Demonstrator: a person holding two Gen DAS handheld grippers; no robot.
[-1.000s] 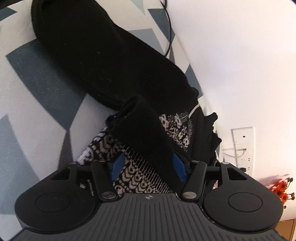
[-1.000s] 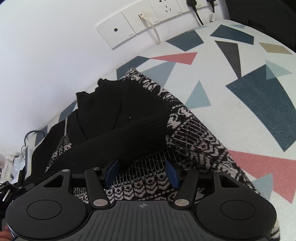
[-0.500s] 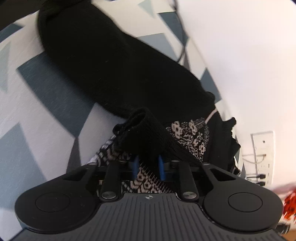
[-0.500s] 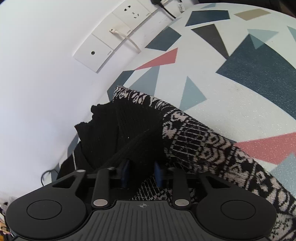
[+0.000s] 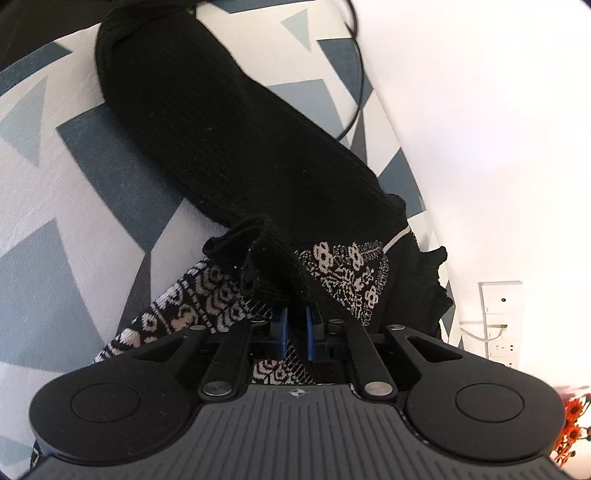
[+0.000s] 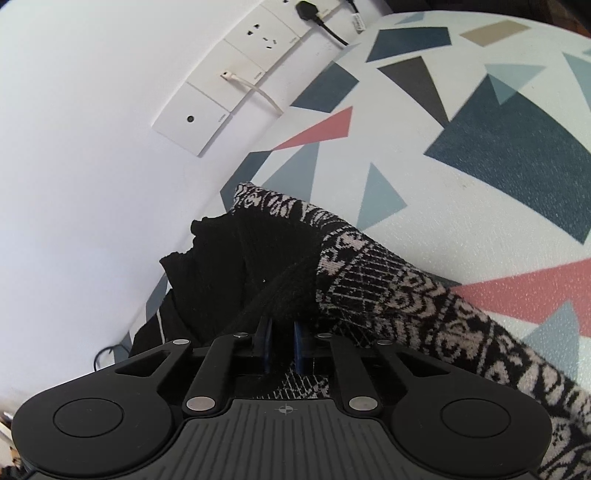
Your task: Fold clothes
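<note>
A black knit sweater point(image 5: 236, 140) with a black-and-white patterned band point(image 5: 207, 299) lies on the triangle-print table cover point(image 5: 55, 206). Its long black sleeve runs up and left in the left wrist view. My left gripper point(image 5: 294, 326) is shut on a bunched fold of the black knit above the pattern. In the right wrist view the same sweater point(image 6: 258, 258) shows its patterned part point(image 6: 406, 299) running to the lower right. My right gripper point(image 6: 282, 339) is shut on a black fold of it; the blue pads are mostly hidden by cloth.
A white wall runs along the table's far edge, with wall sockets point(image 6: 236, 81), a white cable point(image 6: 258, 92) and a black plug point(image 6: 310, 11). A thin black cord point(image 5: 360, 74) lies along the wall. Orange flowers point(image 5: 574, 424) stand at the lower right. Bare cover point(image 6: 480, 155) spreads to the right.
Both grippers went from open to shut on folds of black knit. Both have since lifted slightly and tilted, with the cloth bunching up between the pads.
</note>
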